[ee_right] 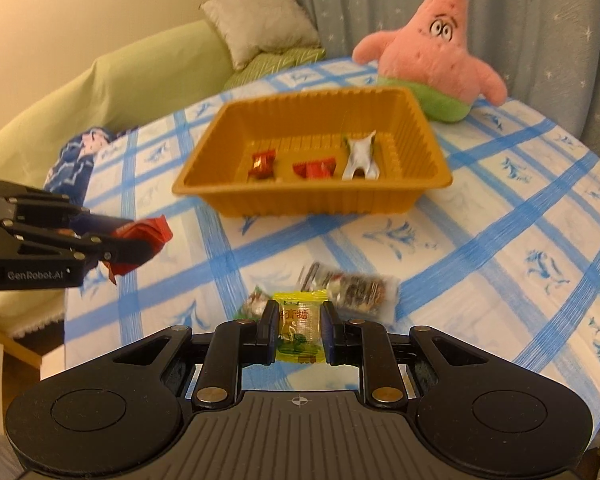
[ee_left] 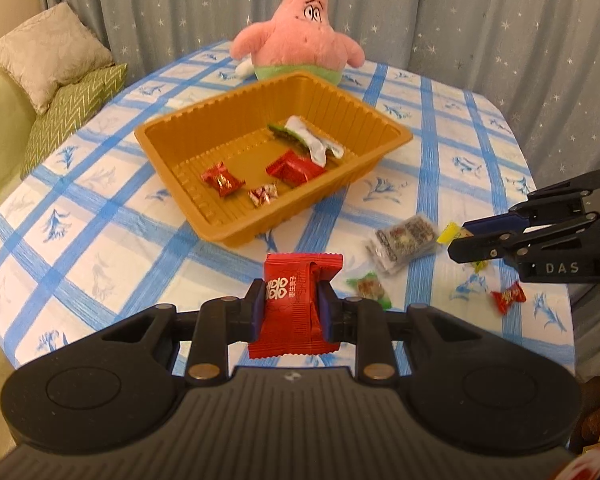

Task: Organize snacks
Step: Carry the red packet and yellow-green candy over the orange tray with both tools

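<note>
My left gripper (ee_left: 292,306) is shut on a red snack packet (ee_left: 296,304) and holds it above the table, in front of the orange tray (ee_left: 216,224). The tray holds several snacks: red candies (ee_left: 222,179) and a white-green wrapper (ee_left: 316,142). My right gripper (ee_right: 300,328) is shut on a yellow candy packet (ee_right: 300,328), low over the table. Beside it lie a clear dark snack pack (ee_right: 356,290) and a green-ended candy (ee_right: 254,304). In the left wrist view, the right gripper (ee_left: 466,242) sits at the right, and a small red candy (ee_left: 508,296) lies near it.
A pink star plush toy (ee_left: 300,36) stands behind the tray at the table's far edge. The table has a blue checked cloth (ee_left: 100,248). A green sofa (ee_right: 100,92) with cushions (ee_left: 48,52) is to the left. Curtains (ee_left: 480,12) hang behind.
</note>
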### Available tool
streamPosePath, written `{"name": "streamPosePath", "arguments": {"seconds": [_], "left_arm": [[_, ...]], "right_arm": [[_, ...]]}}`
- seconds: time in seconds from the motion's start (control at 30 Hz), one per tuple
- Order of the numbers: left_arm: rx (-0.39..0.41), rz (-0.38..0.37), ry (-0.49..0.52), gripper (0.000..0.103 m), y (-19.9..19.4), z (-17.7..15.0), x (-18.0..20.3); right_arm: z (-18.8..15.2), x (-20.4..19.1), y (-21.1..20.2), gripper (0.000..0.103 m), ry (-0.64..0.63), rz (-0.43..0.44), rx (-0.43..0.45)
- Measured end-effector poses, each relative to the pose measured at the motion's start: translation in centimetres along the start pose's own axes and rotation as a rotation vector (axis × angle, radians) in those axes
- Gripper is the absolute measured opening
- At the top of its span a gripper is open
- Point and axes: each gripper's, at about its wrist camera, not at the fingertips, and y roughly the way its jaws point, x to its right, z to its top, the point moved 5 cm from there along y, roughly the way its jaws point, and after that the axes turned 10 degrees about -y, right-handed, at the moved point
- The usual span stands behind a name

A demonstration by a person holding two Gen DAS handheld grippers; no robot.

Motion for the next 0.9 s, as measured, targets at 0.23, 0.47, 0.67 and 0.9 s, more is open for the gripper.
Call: {"name": "streamPosePath", "arguments": {"seconds": [0.23, 0.47, 0.67, 0.9], "left_arm": [[0.046, 0.002, -0.002, 0.025, -0.1, 2.5, -0.3], [0.094, 0.009, -0.011, 0.025, 0.3, 5.8, -0.5], [0.115, 0.012, -0.019, 0.025, 1.5, 8.7, -0.8], [0.125, 0.023, -0.023, 0.025, 3.1, 11.6, -1.5]], "right_arm": [[2.9, 0.5, -0.1, 0.022, 0.019, 0.009, 0.052], [6.6, 1.2, 0.9, 0.022, 0.046, 0.017, 0.112], [9.7, 1.9, 2.2, 0.022, 0.074, 0.02, 0.15], [12.7, 3.0, 4.2, 0.022, 0.125, 0.025, 0.178]]}}
